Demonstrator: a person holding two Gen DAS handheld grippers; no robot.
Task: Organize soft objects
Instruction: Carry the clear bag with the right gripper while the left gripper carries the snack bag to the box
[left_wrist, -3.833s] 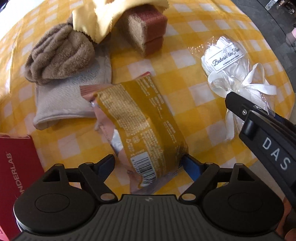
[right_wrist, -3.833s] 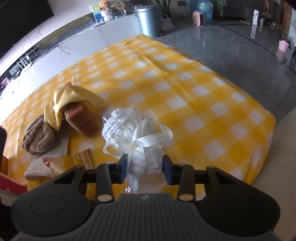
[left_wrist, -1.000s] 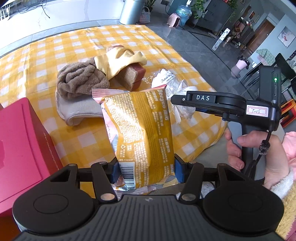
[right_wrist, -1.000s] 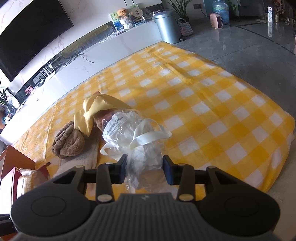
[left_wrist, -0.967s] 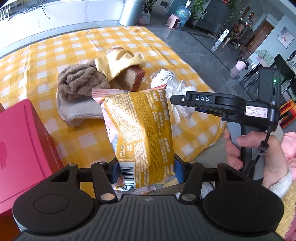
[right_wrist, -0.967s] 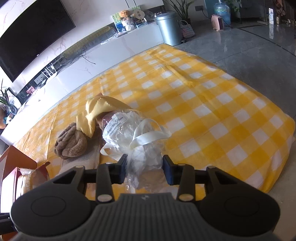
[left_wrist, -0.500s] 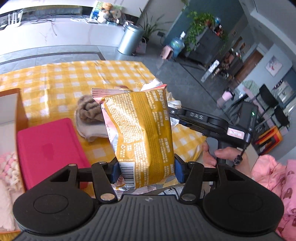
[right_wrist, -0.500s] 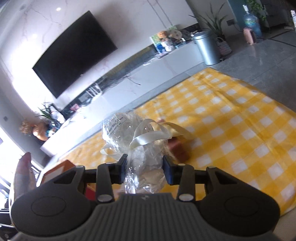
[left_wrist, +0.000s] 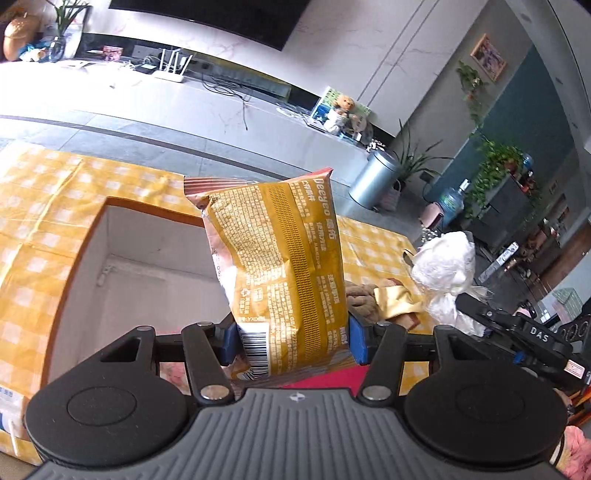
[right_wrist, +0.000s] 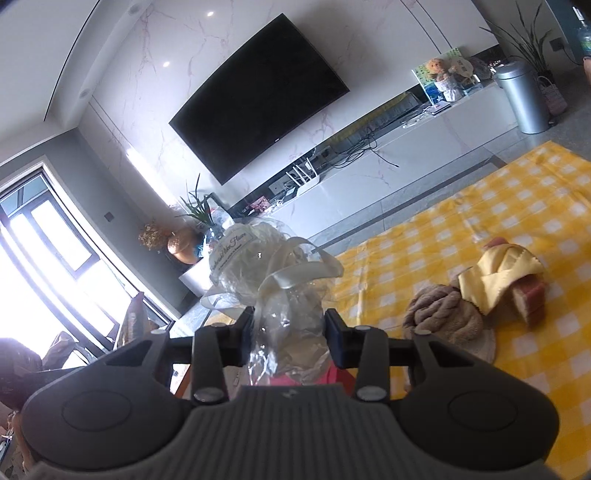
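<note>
Above open box (left_wrist: 122, 236), we hold snack bag (left_wrist: 280, 266) pinched in left gripper (left_wrist: 290, 345); right gripper (right_wrist: 290, 332) pinches cellophane bundle (right_wrist: 266, 273). Advice: lower bag inside walls before we release, bundle afterwards.

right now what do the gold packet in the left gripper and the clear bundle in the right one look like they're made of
Gold packet: probably printed plastic film, semi-glossy; it creases and shows a crimped top seal. Clear bundle: looks like crinkly cellophane, glinting and see-through, tied with a cream ribbon of satiny sheen; the white contents are unclear.
</note>
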